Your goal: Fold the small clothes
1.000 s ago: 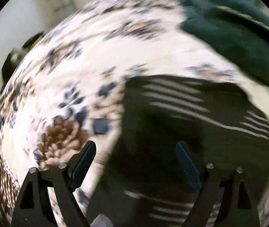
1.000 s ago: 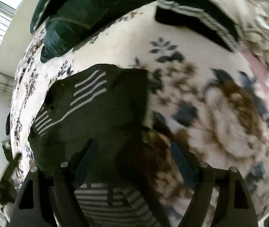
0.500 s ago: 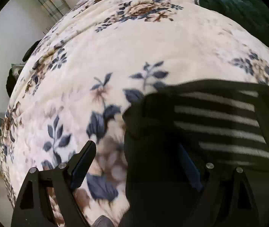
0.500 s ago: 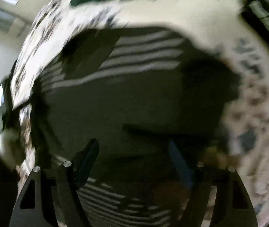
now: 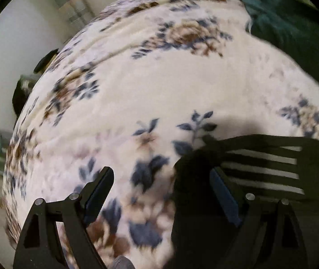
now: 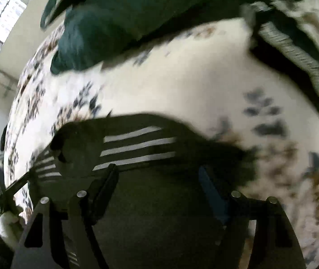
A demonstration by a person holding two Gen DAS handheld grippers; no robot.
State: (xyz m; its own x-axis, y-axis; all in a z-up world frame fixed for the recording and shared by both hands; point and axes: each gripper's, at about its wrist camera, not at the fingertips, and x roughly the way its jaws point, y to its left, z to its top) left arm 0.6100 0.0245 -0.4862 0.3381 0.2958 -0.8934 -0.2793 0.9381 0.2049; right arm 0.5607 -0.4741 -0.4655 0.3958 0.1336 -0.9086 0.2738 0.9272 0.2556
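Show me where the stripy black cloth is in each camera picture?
Left wrist view: the black cloth fills the lower right, under the right finger.
Right wrist view: the black cloth spreads across the bottom middle, behind both fingers.
Shared landmark: the green cloth lies along the top of both pictures, on the flowery blanket.

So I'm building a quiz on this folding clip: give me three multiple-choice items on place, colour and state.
1. Where does the dark green bedding lie?
A. beyond the striped garment
B. under the garment
C. on the floor

2. What colour are the stripes on the black garment?
A. red
B. white
C. yellow

3. How does the left gripper stand?
A. clamped on cloth
B. open over the garment's edge
C. out of view

Answers: 1 A, the bedding sits at the far end of the floral blanket; 2 B, pale bands show; 3 B, its fingers are apart, pinching nothing.
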